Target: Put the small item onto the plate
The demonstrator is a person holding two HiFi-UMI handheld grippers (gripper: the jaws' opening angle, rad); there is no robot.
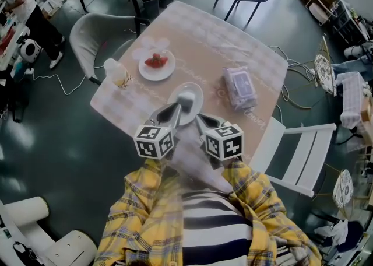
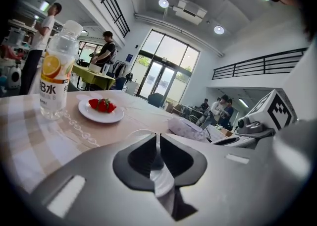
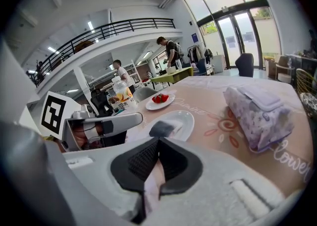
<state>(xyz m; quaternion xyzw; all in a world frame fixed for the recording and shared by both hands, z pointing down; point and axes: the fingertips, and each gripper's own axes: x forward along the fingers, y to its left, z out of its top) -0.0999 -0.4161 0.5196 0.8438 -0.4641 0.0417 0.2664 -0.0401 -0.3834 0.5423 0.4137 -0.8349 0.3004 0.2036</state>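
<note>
A small grey and white item lies on the empty white plate near the table's front edge. My left gripper is shut with nothing between its pads, its tips over the plate's near rim just short of the item. To its right my right gripper is also shut and empty, low at the table's edge and pointing at the plate. The item is hidden behind the jaws in the left gripper view.
A second plate holding strawberries stands farther back. A drink bottle is at the left edge. A purple tissue pack lies to the right. Chairs ring the table; people stand in the background.
</note>
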